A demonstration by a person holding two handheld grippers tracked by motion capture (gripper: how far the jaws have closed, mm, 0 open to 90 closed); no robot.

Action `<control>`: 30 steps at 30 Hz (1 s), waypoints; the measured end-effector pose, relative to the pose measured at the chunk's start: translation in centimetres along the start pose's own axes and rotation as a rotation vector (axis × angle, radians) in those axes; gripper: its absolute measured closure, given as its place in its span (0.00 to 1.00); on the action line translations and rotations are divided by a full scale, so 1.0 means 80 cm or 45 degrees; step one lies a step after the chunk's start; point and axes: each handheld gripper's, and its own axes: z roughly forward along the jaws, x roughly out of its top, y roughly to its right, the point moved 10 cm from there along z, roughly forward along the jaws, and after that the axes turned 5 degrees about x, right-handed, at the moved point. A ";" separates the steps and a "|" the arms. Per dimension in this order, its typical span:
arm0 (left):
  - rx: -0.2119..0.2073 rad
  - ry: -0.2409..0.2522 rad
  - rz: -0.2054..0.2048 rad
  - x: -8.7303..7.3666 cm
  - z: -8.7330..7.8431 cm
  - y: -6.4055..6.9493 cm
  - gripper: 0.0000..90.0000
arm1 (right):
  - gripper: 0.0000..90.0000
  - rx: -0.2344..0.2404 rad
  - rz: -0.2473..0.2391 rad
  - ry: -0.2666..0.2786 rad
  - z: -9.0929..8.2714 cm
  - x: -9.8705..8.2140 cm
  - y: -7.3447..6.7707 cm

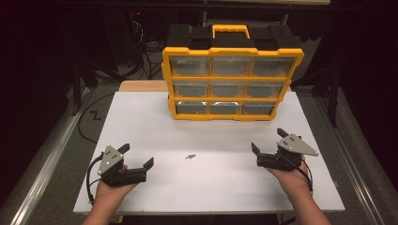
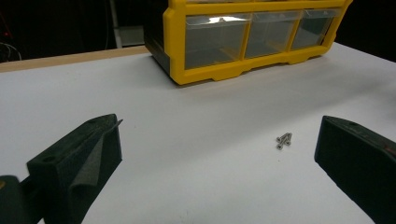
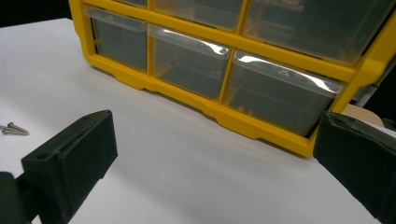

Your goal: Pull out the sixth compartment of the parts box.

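Both grippers sit low near the front edge of the table [image 1: 141, 112], one at each side, and neither holds anything. The left gripper [image 1: 139, 156] has its jaws spread wide and aimed inward toward the middle of the table; the right gripper [image 1: 268, 139] is just as wide and points more toward the cabinet. The spread looks like readiness for a pick-up rather than a grip.

The screws [image 1: 190, 157], a tiny cluster of 2 or 3, lie loose on the bare white top between the 2 grippers, a little nearer the left one. In the left gripper view the screws [image 2: 284, 139] lie ahead between its jaws and off to the right, so this gripper seems the likelier to go for them. In the right gripper view they sit at the far left edge [image 3: 13, 129].

The cabinet [image 1: 232, 79], yellow-framed with 9 clear drawers in 3 rows of 3, stands upright at the back of the table, well apart from the screws. All the drawers appear closed, so one would have to be pulled out before anything goes in.

Nothing stands between either gripper and the screws. The screws are small and lie flat, so they may be awkward for wide padded jaws.
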 end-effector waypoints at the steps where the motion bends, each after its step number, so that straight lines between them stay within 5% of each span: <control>1: 0.009 -0.004 0.001 -0.001 0.001 -0.001 0.01 | 0.01 0.000 -0.003 -0.005 0.001 0.000 0.000; 10: -0.010 -0.014 -0.013 -0.004 0.004 0.001 0.01 | 0.01 -0.023 -0.085 -0.006 0.000 -0.006 0.002; 30: -0.032 0.016 -0.006 -0.001 0.002 0.007 0.00 | 0.01 -0.092 -0.453 -0.094 -0.008 -0.040 0.003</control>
